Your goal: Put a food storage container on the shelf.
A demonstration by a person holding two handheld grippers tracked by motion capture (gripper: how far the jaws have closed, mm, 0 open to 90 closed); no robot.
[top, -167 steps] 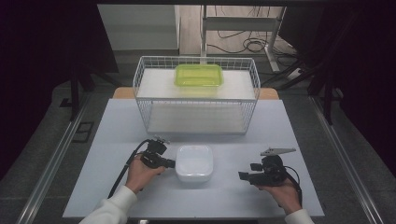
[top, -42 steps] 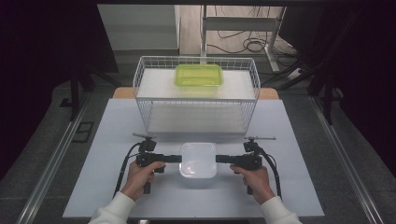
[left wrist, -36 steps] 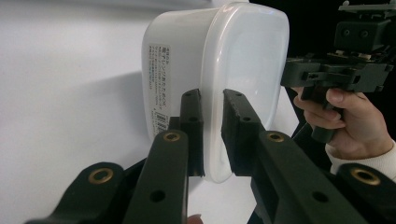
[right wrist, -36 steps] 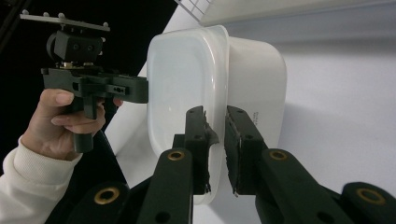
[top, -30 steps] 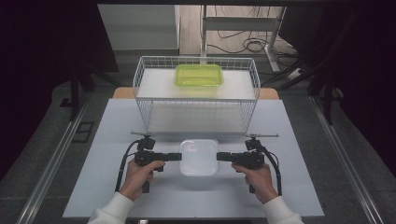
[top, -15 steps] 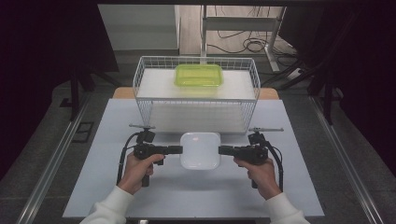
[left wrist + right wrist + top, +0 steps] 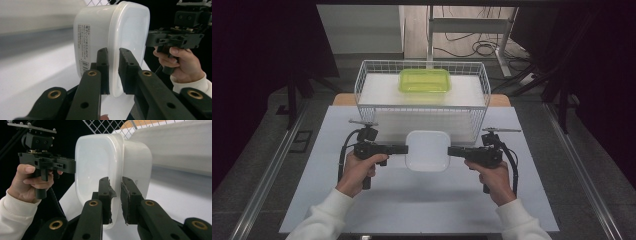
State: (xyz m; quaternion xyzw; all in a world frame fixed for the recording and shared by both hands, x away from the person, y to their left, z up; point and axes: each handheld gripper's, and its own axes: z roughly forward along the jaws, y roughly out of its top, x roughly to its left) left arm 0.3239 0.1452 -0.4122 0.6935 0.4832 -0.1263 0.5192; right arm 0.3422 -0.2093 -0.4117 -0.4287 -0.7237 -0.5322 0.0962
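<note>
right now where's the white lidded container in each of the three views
High view: the white container sits low centre, between the left gripper and right gripper, in front of the wire basket.
Left gripper view: upper centre, its rim clamped in the near jaws.
Right gripper view: centre, its rim clamped in the near jaws.
Shared landmark: the basket's white mesh, at the top edge of both gripper views.

Bright, even overhead light on the table (image 7: 362,210), dark surroundings, blurred close-up backgrounds
</note>
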